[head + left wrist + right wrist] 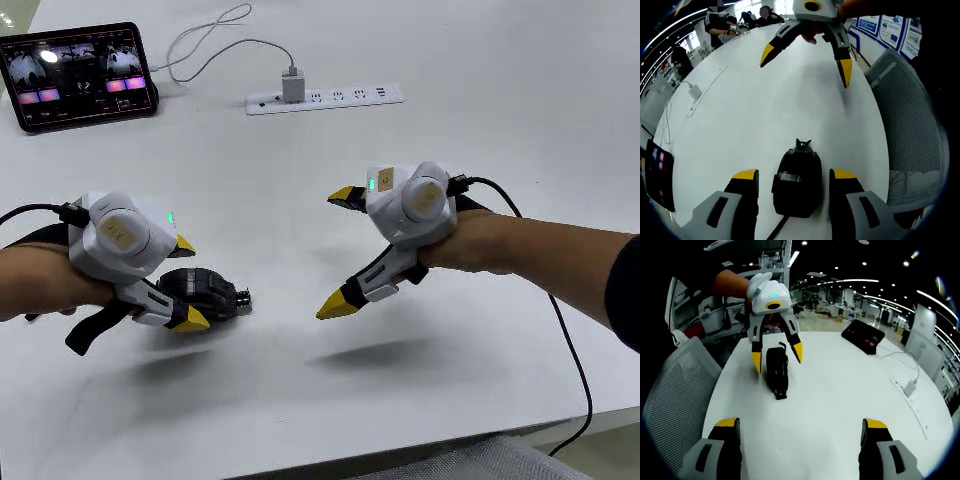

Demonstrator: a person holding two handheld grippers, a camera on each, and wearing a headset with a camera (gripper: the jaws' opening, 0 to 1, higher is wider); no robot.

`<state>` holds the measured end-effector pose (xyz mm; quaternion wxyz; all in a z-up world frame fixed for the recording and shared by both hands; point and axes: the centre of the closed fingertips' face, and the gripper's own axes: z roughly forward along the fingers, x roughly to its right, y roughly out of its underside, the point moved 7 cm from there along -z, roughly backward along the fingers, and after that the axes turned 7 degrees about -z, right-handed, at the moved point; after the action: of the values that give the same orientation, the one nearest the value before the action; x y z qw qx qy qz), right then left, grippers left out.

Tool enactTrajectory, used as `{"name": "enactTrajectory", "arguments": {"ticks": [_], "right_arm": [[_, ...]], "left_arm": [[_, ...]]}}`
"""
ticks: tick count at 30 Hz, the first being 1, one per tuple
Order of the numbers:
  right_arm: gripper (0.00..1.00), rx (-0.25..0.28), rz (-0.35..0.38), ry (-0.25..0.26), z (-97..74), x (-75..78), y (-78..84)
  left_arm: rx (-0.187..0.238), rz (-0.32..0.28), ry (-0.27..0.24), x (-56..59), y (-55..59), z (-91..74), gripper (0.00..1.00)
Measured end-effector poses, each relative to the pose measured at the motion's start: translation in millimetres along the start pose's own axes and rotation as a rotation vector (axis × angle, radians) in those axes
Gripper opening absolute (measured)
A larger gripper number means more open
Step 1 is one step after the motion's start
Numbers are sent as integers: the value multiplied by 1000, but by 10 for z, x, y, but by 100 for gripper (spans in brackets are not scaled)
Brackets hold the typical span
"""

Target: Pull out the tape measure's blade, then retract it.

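The tape measure (796, 182) lay on the white table (300, 400) between the jaws of the left gripper (188, 283), which stood apart with a gap on either side of the case, not gripping it. The right gripper (335, 253) faced it, well apart, jaws spread wide and empty. In the head view the left gripper's lower jaw hid part of the case. A tablet (80, 75) and a power strip (325, 98) lay far behind both.
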<state>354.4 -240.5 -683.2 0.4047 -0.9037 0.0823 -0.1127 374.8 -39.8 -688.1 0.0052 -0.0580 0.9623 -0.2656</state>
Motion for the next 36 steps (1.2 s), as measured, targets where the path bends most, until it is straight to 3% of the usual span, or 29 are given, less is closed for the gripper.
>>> {"name": "enactTrajectory", "arguments": {"ticks": [2,4,5,8,14,23,25,28,33,36], "right_arm": [[99,1,-3,-4,45,-1,-14],[99,-2,2,-14,98,-1,-32],[99,-2,3,-14,115,0,-40],[99,3,0,-20,174,-15,-83],[99,0,-11,-39,274,-40,-105],[99,-2,-6,-77,500,-127,-151],[88,-4,-19,-91,530,-160,-161],[91,8,-21,-91,592,-153,-187],[80,6,-46,-100,671,-127,-196],[64,4,-77,-135,722,-145,-196]], "left_arm": [[-16,21,-3,4,5,17,47],[-61,94,1,13,42,30,32],[-42,79,-19,16,24,64,32],[-61,83,-19,44,26,79,31],[-62,94,-21,59,31,82,30],[-64,65,-21,49,29,72,31],[-56,62,-17,52,27,73,31],[-48,56,-14,44,31,72,31],[-44,55,-11,29,33,72,31],[-36,51,-11,23,37,72,31]]}}
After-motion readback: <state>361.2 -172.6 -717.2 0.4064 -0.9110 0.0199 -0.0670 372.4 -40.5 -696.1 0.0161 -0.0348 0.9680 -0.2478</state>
